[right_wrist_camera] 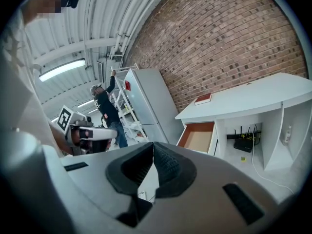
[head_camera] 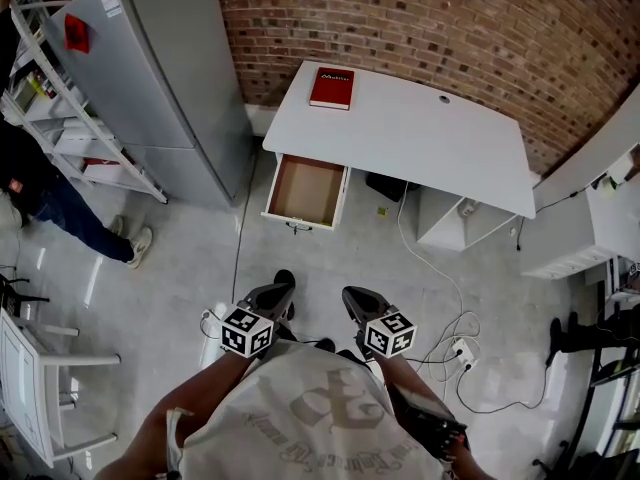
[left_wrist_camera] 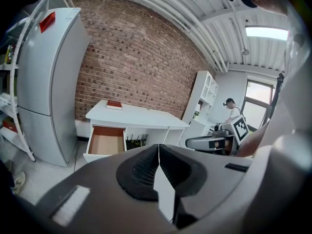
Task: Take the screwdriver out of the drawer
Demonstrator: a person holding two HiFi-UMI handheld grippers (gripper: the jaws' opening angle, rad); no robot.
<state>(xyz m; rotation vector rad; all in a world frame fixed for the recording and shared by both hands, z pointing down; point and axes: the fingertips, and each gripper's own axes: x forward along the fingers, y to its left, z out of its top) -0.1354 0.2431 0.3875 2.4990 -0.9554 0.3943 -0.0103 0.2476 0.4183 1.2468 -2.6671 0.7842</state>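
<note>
The white desk (head_camera: 400,128) stands against the brick wall with its left drawer (head_camera: 305,190) pulled open. The drawer's brown inside looks bare, and no screwdriver shows in any view. Both grippers are held close to my body, well short of the desk. The left gripper (head_camera: 280,290) and right gripper (head_camera: 352,296) hang side by side over the floor. In the left gripper view the pads (left_wrist_camera: 146,167) meet with nothing between them, and the drawer (left_wrist_camera: 106,144) lies ahead. In the right gripper view the jaws are likewise closed and empty, and the drawer (right_wrist_camera: 199,138) is ahead to the right.
A red book (head_camera: 331,87) lies on the desk's back left corner. A grey fridge (head_camera: 150,78) stands left of the desk, with a shelf rack and a person (head_camera: 40,183) beyond. Cables and a power strip (head_camera: 462,353) lie on the floor at right. A black box (head_camera: 385,186) sits under the desk.
</note>
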